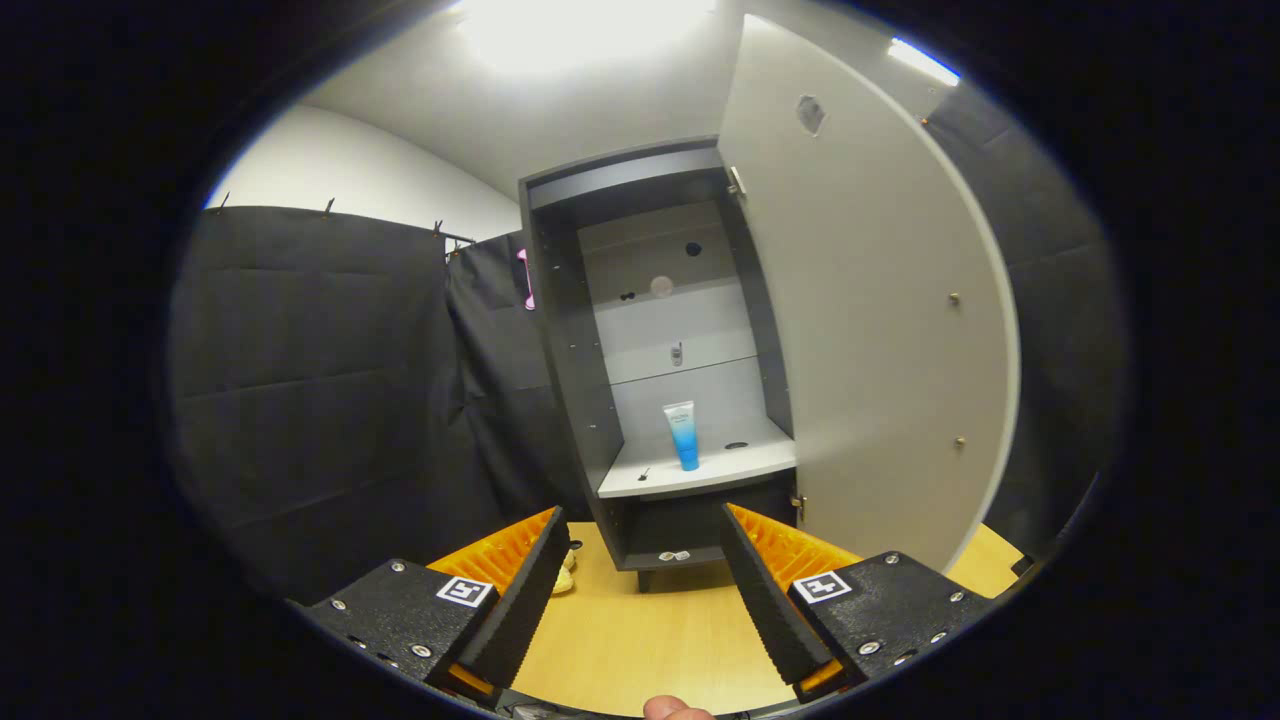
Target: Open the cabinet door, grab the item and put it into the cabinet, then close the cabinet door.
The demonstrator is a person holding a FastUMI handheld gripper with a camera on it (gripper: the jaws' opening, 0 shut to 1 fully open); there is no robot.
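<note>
The dark cabinet [570,370] stands on the wooden table, beyond my fingers. Its pale door [860,330] is swung wide to the right. A white-and-blue tube [682,434] stands upright on the cabinet's light shelf [720,470], cap down, near the shelf's middle. My gripper [642,560] is open, fingers spread apart with nothing between them, held back from the cabinet and a little below the shelf. The tube is well beyond the fingertips, roughly centred between them.
Black cloth walls [330,390] hang left and right of the cabinet. The wooden tabletop [640,630] stretches under the fingers. A small yellowish object [566,577] lies on the table by the left finger. A fingertip of the person's hand [675,709] shows below the gripper.
</note>
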